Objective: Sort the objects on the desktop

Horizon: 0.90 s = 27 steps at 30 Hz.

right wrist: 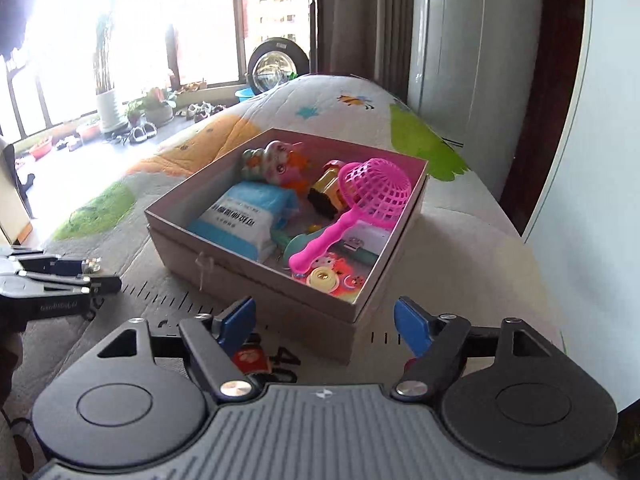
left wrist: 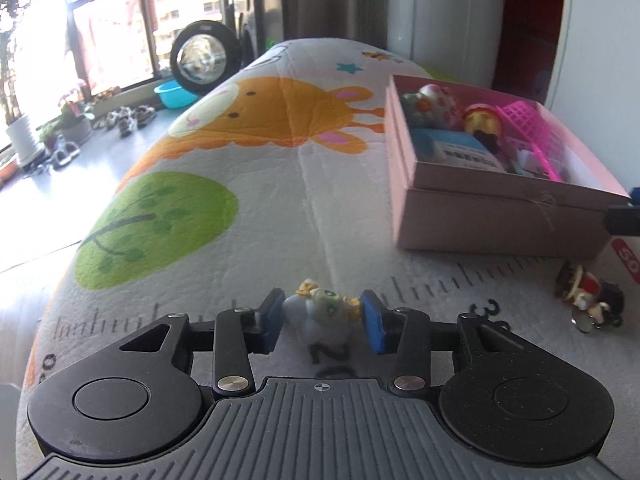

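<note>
On the cartoon-printed mat (left wrist: 248,184), the left gripper (left wrist: 320,316) has its blue pads pressed against both sides of a small pale figurine (left wrist: 320,316), which sits just above the printed ruler marks. Ahead and to the right stands the pink box (left wrist: 500,216), already holding a pink net scoop (right wrist: 372,196), a blue-and-white packet (right wrist: 244,220) and other toys, while a little doll (left wrist: 588,296) lies on the mat near its front corner. Over that box's near corner the right gripper (right wrist: 324,320) hangs with its jaws wide apart and nothing between them.
</note>
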### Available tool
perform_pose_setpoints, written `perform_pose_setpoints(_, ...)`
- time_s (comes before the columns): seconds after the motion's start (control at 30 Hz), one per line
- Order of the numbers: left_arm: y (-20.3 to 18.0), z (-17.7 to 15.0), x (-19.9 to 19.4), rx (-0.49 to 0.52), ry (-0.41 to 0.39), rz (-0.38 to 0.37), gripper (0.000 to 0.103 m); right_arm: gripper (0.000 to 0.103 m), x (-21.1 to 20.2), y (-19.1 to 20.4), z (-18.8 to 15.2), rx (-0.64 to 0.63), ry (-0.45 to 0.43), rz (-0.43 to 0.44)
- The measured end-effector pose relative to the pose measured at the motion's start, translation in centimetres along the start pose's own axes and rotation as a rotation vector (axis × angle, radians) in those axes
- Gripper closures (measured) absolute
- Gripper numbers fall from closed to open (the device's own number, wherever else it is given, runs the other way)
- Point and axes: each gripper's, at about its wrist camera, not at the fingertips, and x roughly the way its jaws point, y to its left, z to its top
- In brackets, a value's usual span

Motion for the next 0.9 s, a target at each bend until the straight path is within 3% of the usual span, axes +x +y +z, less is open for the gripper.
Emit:
perform_pose_setpoints(0.1,-1.8,-0.7,-0.4,0.019,0.011,-0.063,0.057,0.023,1.3,-1.0,0.4,0.049,0.009,0.011)
perform_pose_setpoints(0.23,-3.4,-1.2,-0.4,0.023,-0.008,-0.073,0.043,0.017,3.1,-0.8,1.2,0.087,-0.013,0.071)
perform_pose_setpoints(0.4,-4.0,-1.4,-0.3,0.034,-0.010,-0.097,0.028,0.017,3.5,1.8,0.9,-0.091,-0.088,0.000)
perform_pose_setpoints(0.67,-4.2,-1.3,-0.6,0.035,0.000,-0.108,0.016,0.017,1.5,2.0,1.1,-0.154,-0.140,-0.017)
perform_pose_setpoints(0.77,-3.3,0.1,-0.6,-0.006,-0.036,-0.103,0.006,0.014,0.6,1.3,1.0,-0.145,-0.130,-0.037)
perform_pose_setpoints(0.9,-1.4,3.1,-0.2,-0.099,-0.133,-0.106,0.004,0.009,-0.6,-1.7,0.8,-0.009,-0.108,-0.015)
